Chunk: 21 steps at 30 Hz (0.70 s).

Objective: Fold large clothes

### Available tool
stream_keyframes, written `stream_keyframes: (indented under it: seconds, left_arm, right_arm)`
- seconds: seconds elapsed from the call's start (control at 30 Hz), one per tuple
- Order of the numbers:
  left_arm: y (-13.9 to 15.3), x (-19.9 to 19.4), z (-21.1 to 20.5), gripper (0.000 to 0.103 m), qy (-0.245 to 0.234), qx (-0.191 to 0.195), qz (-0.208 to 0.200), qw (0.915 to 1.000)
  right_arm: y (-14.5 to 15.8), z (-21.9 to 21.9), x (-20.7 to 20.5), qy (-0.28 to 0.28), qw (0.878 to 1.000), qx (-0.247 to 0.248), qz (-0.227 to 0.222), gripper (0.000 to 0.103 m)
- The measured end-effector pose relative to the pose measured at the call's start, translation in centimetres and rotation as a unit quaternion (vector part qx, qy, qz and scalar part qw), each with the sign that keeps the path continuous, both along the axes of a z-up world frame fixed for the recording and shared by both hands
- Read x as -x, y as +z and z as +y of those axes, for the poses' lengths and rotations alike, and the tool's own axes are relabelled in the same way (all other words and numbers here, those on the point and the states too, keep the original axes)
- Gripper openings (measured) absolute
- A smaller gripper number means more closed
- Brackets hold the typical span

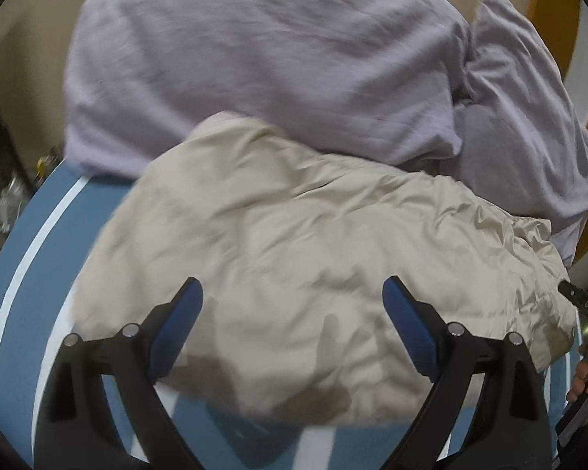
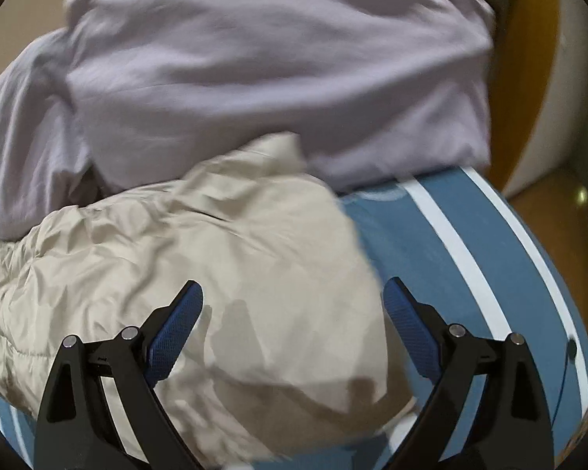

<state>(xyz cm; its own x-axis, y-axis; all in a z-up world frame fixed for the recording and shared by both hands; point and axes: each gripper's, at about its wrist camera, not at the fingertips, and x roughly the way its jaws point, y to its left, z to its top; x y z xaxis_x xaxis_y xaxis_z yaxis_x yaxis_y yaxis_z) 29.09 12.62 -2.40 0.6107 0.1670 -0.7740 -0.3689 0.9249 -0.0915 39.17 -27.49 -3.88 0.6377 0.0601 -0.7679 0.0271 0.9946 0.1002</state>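
The crumpled beige, slightly shiny puffy garment [image 1: 294, 258] lies on the blue surface with white stripes [image 1: 58, 243], its far edge against a pale lilac cotton garment [image 1: 254, 58] heaped behind it. Both the left tongs [image 1: 293, 301] and the right tongs [image 2: 293, 301] hover spread above it, pinching nothing. To fold well, each should probably pinch a near corner through all layers, and carry both across evenly.

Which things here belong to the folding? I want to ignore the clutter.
For the job: beige garment, lavender garment, left gripper, right gripper, both open.
Just there: blue striped surface, clutter at far left.
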Motion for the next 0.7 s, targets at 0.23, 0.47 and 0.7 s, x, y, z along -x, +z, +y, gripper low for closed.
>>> stream_keyframes:
  seconds: [0.23, 0.47, 0.7]
  left_arm:
    - [-0.2, 4.5, 2.3, 0.093, 0.041, 0.017, 0.011, 0.9989]
    - [-2.1, 5.7, 4.4, 0.093, 0.079, 0.061, 0.031, 0.9945]
    - [-3.7, 3.9, 6.8, 0.087, 0.118, 0.116, 0.034, 0.9856]
  right_arm:
    - [-2.7, -4.8, 1.1, -0.046, 0.993, -0.076, 0.074, 0.095]
    - [-4.7, -6.5, 1.3, -0.057, 0.979, -0.155, 0.116, 0.095]
    - [-6.0, -6.5, 0.4, -0.042, 0.967, -0.211, 0.135, 0.082]
